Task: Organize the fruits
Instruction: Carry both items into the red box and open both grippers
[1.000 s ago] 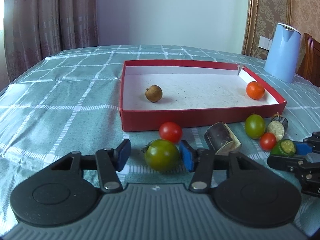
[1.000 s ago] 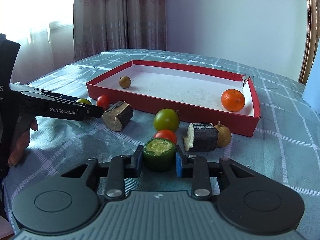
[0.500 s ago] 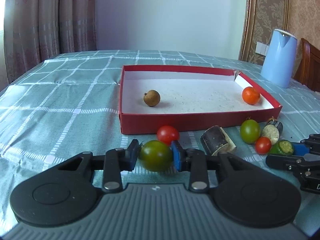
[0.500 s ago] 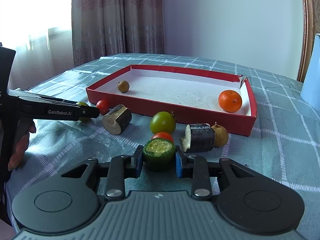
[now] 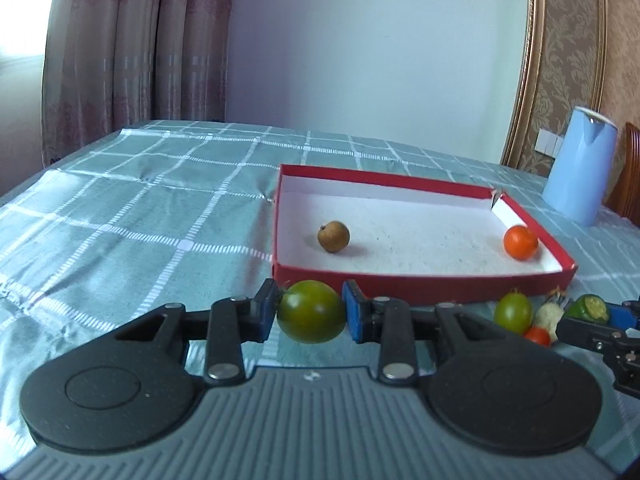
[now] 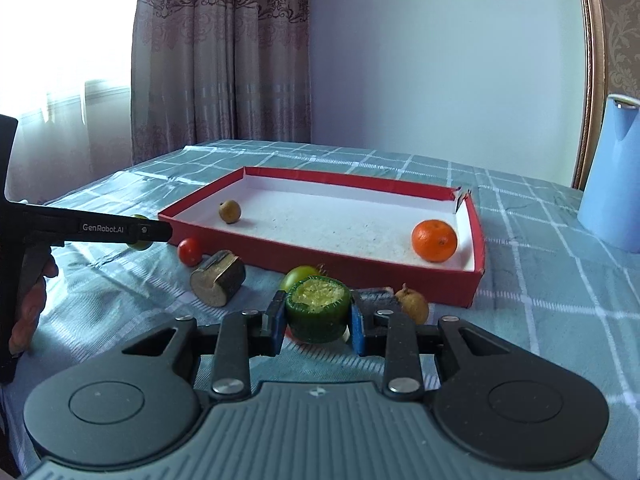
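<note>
Left wrist view, left tongs: blue pads clamped on a round dark-green tomato, pinched at its widest part, presumably so it can't roll out.
Left wrist view, target: shallow red cardboard tray with a white floor sits just beyond the tomato; a small brown round fruit and a small orange mandarin already lie inside.
Left wrist view, leftovers: a lighter green tomato waits on the teal checked desk in front of the tray wall.
Right wrist view, right tongs: pads clamped on a cut green fruit piece with a pale pulpy top, cut face up, gripped by the rind.
Right wrist view, desk: a red cherry tomato and a dark-skinned cut chunk lie near the tray's front wall, well apart from the blue jug.
Judgement: both loads look ready to go over the tray's low wall; a firm squeeze on soft fruit risks bruising.
</note>
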Motion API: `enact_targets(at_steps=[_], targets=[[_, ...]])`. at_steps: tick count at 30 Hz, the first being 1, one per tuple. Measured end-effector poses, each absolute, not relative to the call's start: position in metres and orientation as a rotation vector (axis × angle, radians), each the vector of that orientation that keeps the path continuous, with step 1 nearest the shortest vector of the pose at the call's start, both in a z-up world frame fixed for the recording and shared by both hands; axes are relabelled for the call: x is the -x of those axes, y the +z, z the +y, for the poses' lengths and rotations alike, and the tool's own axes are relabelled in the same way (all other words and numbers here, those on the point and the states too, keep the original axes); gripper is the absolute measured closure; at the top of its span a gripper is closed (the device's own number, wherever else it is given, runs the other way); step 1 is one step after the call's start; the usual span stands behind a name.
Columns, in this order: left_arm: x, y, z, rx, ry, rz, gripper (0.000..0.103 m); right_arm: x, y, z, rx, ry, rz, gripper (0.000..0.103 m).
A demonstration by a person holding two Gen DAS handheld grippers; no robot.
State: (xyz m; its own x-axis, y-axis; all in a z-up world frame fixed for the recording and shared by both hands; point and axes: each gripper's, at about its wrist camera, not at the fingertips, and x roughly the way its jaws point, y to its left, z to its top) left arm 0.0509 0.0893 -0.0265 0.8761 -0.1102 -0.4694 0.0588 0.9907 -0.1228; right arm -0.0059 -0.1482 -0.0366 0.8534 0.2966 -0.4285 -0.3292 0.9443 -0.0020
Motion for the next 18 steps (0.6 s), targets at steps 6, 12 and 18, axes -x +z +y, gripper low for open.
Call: enact_targets(at_steps=[6, 12, 18], targets=[[-0.064, -0.014, 0.074, 0.094, -0.099, 0.480, 0.071, -0.016, -0.020, -0.143, 0.110, 0.293, 0.401, 0.072], [-0.091, -0.010, 0.043, 0.021, -0.096, 0.486, 0.071, -0.055, -0.014, -0.139, 0.100, 0.238, 0.407, 0.072], [-0.130, -0.013, 0.025, 0.022, -0.074, 0.531, 0.071, -0.096, -0.015, -0.136, 0.102, 0.193, 0.434, 0.072]])
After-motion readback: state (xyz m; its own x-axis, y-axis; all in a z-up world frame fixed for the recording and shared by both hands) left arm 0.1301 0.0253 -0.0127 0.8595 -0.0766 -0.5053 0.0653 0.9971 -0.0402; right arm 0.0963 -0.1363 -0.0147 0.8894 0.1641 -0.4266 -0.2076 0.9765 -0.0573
